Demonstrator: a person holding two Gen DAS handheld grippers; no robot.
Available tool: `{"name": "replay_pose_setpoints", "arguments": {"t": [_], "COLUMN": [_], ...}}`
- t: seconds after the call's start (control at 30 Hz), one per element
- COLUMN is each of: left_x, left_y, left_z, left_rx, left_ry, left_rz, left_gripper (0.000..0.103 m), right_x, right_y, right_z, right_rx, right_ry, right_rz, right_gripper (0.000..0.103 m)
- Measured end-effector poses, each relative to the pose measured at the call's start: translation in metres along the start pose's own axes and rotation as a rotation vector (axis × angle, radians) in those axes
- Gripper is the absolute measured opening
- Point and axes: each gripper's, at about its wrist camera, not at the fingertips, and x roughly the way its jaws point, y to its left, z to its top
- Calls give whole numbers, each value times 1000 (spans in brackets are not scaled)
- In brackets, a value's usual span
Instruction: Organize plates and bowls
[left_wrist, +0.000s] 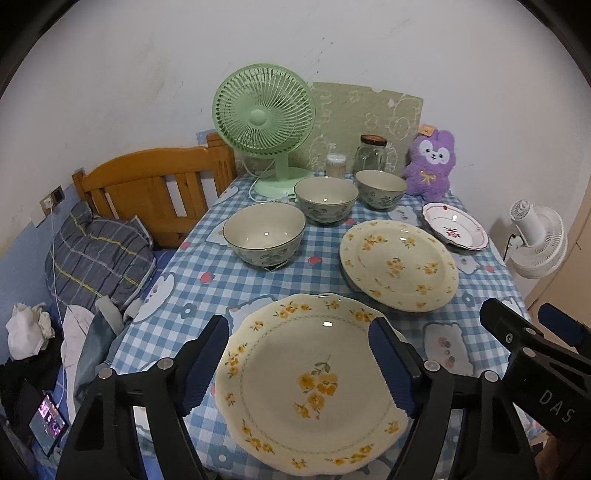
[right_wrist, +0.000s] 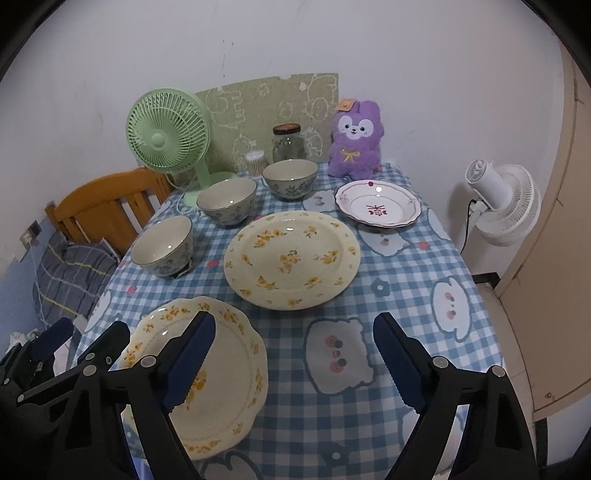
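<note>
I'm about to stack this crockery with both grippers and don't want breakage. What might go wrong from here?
1. The scalloped yellow-flower plate lies flat near the table's front edge; the left gripper, jaws open around it, may nudge it off.
2. The right gripper hangs close beside the left, so they may collide.
3. The three bowls, the nearest beside the green fan and its cable, could get knocked.

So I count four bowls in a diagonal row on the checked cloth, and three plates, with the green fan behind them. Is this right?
Not quite: there are three bowls, not four. The right wrist view shows the near bowl, the middle bowl and the far bowl in that diagonal row. The rest holds: the scalloped plate, the round yellow plate and the small white plate, with the green fan behind.
</note>
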Motion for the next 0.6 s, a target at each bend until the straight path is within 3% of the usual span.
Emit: {"name": "replay_pose_setpoints", "arguments": {"t": [0.4, 0.47, 0.6], "left_x": [53, 60, 76], "left_y": [22, 25, 29], "left_z": [-2, -5, -13], "left_rx": [15, 15, 20], "left_ry": [90, 109, 160], "left_rz": [27, 17, -4], "left_gripper": [76, 74, 70], "right_x": [56, 62, 79], "right_y": [32, 36, 41], "right_z": [-8, -11, -19], "right_rx": [-1, -6, -11], "right_ry": [89, 99, 137], "right_rz": [-18, -16, -33], "right_gripper": [82, 75, 75]}}
